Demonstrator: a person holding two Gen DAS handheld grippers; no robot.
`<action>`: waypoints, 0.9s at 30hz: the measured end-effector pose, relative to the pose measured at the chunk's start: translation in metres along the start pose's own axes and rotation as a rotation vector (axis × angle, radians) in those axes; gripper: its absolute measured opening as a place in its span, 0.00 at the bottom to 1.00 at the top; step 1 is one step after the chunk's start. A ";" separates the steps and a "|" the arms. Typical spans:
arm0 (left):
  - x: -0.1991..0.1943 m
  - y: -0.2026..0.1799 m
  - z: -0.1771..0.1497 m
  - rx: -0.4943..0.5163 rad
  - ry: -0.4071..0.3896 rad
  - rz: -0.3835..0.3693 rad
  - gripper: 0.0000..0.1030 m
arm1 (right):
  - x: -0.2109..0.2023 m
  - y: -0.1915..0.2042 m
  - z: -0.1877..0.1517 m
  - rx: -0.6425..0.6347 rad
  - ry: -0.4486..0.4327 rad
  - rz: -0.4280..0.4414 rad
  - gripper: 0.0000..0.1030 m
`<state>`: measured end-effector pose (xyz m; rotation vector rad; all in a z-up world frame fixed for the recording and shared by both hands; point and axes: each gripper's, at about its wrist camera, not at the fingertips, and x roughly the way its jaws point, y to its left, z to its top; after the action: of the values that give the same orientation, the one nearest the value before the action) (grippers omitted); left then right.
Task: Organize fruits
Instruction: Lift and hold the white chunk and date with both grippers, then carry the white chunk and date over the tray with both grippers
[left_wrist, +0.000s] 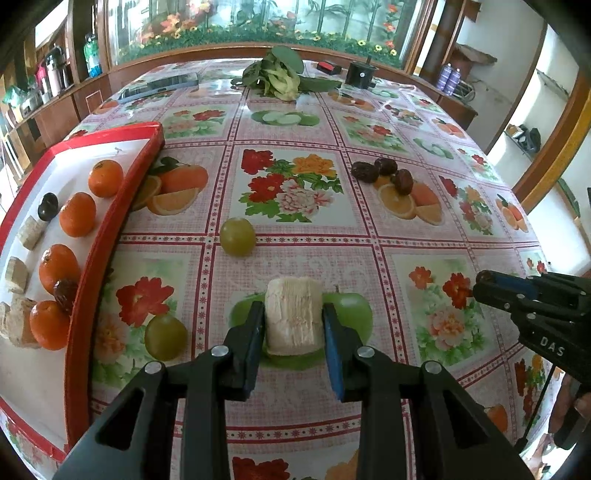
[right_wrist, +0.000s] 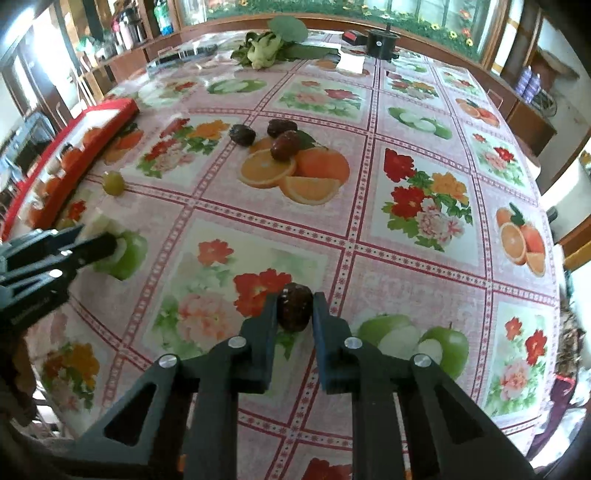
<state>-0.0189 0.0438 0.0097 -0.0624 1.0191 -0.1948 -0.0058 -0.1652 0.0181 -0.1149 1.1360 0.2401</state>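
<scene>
My left gripper (left_wrist: 293, 307) is shut on a pale cream fruit chunk (left_wrist: 293, 321) that rests on the flowered tablecloth. To its left is a red tray (left_wrist: 110, 229) with several oranges (left_wrist: 77, 214), dark dates and more pale chunks. Two green round fruits (left_wrist: 237, 236) (left_wrist: 165, 336) lie on the cloth beside the tray. My right gripper (right_wrist: 295, 297) is shut on a dark red date (right_wrist: 294, 314) low over the cloth. Three more dates (right_wrist: 282, 146) lie farther out on the table. The right wrist view shows the left gripper (right_wrist: 107, 240) at its left edge.
Leafy greens (left_wrist: 277, 77), a black cylinder (left_wrist: 360, 75), a small red and black item (left_wrist: 328, 67) and a dark flat device (left_wrist: 159, 88) lie at the table's far end. Wooden shelves with bottles stand beyond the table's left edge. A person's hand shows at the lower right.
</scene>
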 end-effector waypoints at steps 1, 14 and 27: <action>0.000 -0.001 0.000 -0.001 0.001 0.000 0.29 | -0.002 -0.001 0.000 0.007 -0.007 0.005 0.19; -0.015 -0.010 0.006 0.023 -0.028 -0.001 0.29 | -0.013 0.005 0.003 0.014 -0.031 0.046 0.19; -0.046 0.021 0.010 -0.051 -0.076 0.007 0.29 | -0.010 0.041 0.021 -0.056 -0.038 0.098 0.19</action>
<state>-0.0312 0.0728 0.0505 -0.1114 0.9487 -0.1590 -0.0010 -0.1220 0.0372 -0.1040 1.0987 0.3603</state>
